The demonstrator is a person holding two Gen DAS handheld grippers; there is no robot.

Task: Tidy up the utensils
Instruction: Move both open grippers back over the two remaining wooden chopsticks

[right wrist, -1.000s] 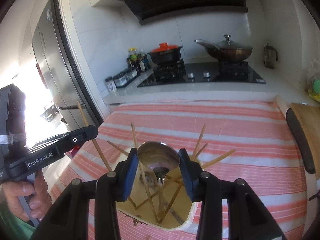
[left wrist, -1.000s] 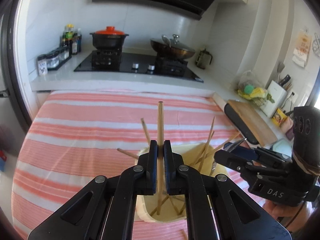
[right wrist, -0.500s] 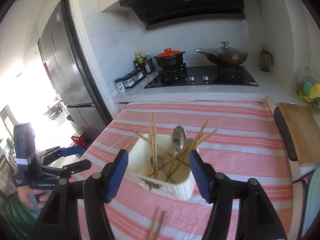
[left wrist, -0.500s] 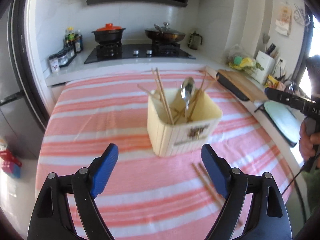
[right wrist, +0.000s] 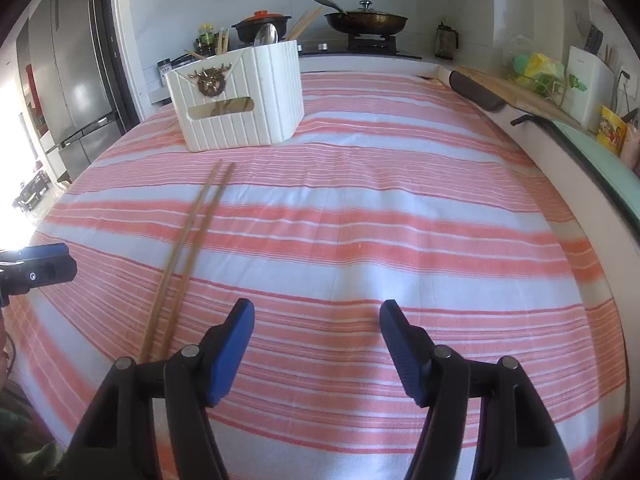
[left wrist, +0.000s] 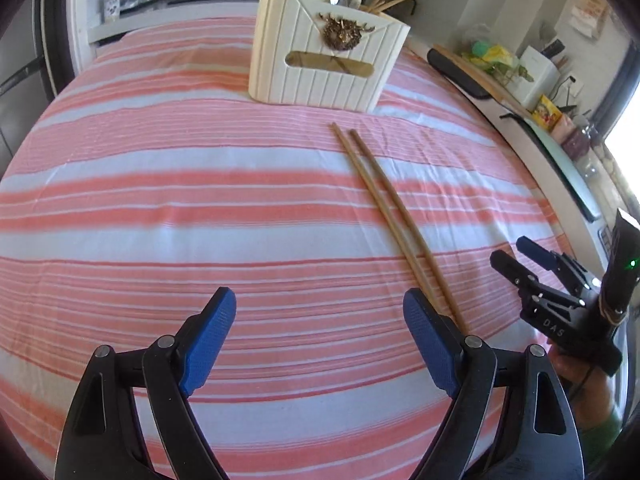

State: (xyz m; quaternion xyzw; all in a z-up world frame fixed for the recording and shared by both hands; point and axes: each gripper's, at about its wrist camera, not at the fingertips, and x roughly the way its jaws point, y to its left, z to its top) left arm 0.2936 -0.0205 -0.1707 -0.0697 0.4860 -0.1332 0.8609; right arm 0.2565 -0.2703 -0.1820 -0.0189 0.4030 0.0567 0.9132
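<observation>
I hold the left gripper (left wrist: 319, 320) low over the striped cloth (left wrist: 200, 208), jaws spread wide, nothing between the pads. The right gripper (right wrist: 317, 328) is likewise spread wide and empty, well back from the work. Neither tool touches any utensil.

Between the two grippers lie two chopsticks (left wrist: 390, 216) side by side on the cloth, nearly parallel, their far tips pointing toward the holder. In the left view their near ends run just beside the right-hand pad of my left gripper.

Status, as I judge it: most utensils are stowed; this pair remains. One pickup and one insertion should close the task. The sticks lie flat and thin on soft fabric, so I expect a low, careful pinch.

Container: the white ribbed utensil holder (right wrist: 240, 104) stands upright at the far side of the cloth, well apart from both grippers. It contains several chopsticks leaning at mixed angles and one metal spoon (right wrist: 266, 36), bowl up. Any internal compartments are not visible.
</observation>
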